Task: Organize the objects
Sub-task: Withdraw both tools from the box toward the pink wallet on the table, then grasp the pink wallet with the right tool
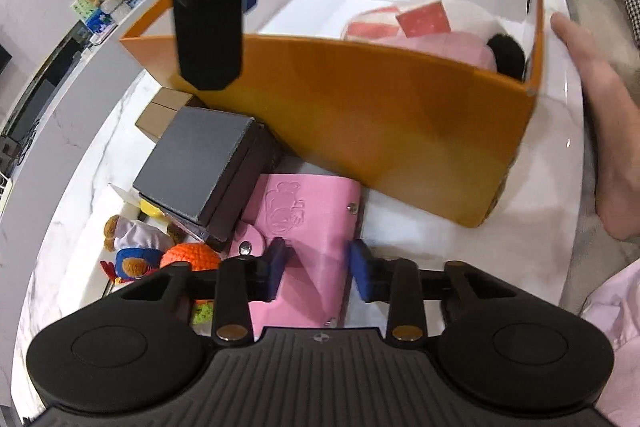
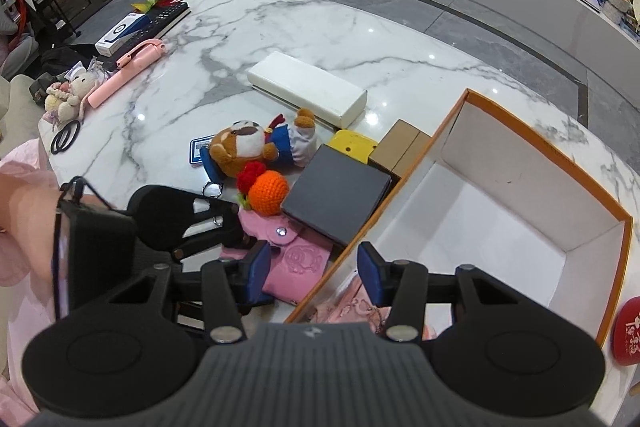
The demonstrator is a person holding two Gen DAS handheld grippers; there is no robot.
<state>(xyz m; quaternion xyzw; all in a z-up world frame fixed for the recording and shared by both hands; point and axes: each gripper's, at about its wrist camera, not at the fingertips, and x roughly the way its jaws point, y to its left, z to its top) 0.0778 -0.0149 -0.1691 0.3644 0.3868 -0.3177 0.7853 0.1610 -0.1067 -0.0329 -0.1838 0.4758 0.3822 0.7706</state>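
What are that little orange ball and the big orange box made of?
The orange ball looks crocheted from yarn: its surface shows knobbly stitches. The orange box seems to be stiff, matte cardboard: thin flat walls, white inside, sharp folded corners.

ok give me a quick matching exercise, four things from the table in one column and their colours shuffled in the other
Things:
1. big open box
2. flat case with snap buttons
3. crocheted ball
4. square lidded box

Colours:
A. dark grey
B. pink
C. orange outside, white inside
D. orange all over

Pairs: 1-C, 2-B, 3-D, 4-A
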